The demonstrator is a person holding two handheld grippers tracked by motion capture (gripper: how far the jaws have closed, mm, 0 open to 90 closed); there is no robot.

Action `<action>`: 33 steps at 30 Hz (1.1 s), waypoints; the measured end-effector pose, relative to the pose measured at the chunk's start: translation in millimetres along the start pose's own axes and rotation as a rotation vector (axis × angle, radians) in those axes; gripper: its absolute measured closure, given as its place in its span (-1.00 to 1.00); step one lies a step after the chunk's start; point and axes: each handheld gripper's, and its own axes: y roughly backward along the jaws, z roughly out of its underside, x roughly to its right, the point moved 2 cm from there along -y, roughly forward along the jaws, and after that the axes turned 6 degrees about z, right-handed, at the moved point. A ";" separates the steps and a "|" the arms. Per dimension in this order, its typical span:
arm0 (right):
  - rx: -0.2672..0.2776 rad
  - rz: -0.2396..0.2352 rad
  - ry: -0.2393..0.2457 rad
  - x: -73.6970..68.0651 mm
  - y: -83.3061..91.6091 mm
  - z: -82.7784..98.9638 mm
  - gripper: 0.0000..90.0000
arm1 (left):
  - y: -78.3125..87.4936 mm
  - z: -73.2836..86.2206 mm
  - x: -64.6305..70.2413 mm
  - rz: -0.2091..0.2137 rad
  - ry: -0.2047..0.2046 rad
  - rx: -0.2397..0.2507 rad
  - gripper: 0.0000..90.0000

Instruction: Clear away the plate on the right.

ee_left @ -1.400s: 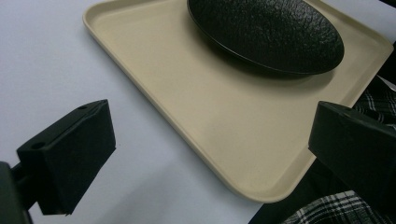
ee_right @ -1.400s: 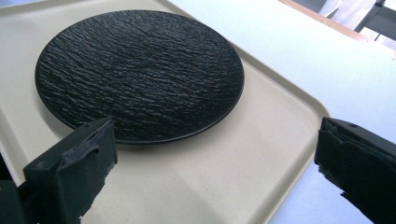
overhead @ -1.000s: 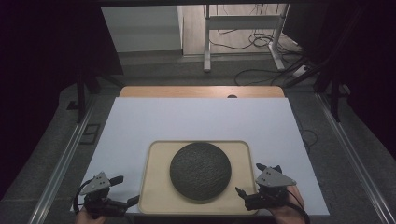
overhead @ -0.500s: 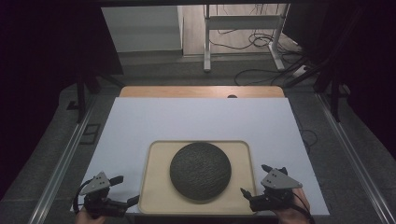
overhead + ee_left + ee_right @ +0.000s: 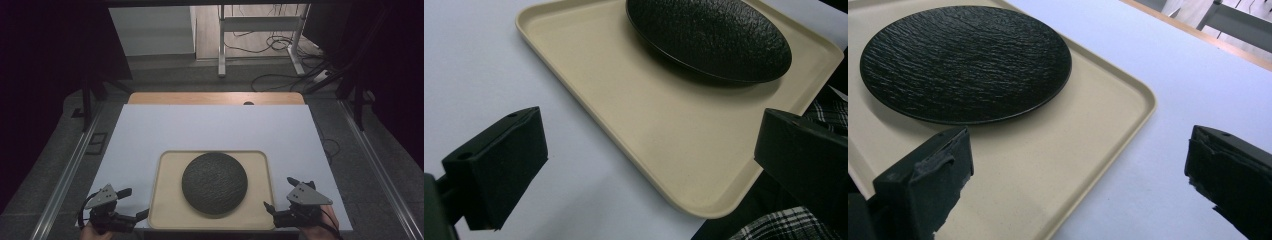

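A beige tray (image 5: 213, 220) lies on the white bench (image 5: 210, 127), near the edge on the person's side, and a black round plate (image 5: 214, 183) with a rough surface rests in the middle of it.

The left claw (image 5: 134, 204) is at the near left corner of the tray, just beside its rim, and its jaws are wide apart with nothing between them. In the left gripper view the near corner of the tray (image 5: 704, 205) stands between the two jaws, lower than they are, and the plate (image 5: 709, 35) is farther along, well beyond the jaws. I cannot tell if one jaw touches the rim.

The right claw (image 5: 281, 194) is at the near right corner of the tray, also wide and holding nothing. In the right gripper view the right rim of the tray (image 5: 1143, 107) runs between the jaws: one jaw is over the tray floor, the other over the bare bench. The plate (image 5: 965, 62) lies just beyond the jaw that is over the tray, apart from it.

A hand shows under each claw at the bottom edge of the high view.
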 end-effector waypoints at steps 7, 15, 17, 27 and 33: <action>0.002 0.014 -0.013 3.7 5.7 3.1 -1.00 | 0.2 0.0 -0.1 -0.001 0.000 0.002 -1.00; 0.004 0.029 -0.019 7.6 12.1 8.5 -1.00 | 0.6 0.1 -0.3 -0.005 -0.004 0.000 -0.99; 0.005 0.031 -0.021 7.7 12.8 9.1 -1.00 | 0.7 0.1 -0.3 -0.005 -0.004 0.000 -0.99; 0.018 0.055 -0.029 11.9 21.3 14.7 -1.00 | 0.8 0.2 -0.4 -0.004 -0.003 0.001 -0.99; 0.026 0.070 -0.046 16.4 27.3 19.5 -1.00 | 0.7 0.2 -0.4 -0.003 -0.003 0.000 -0.99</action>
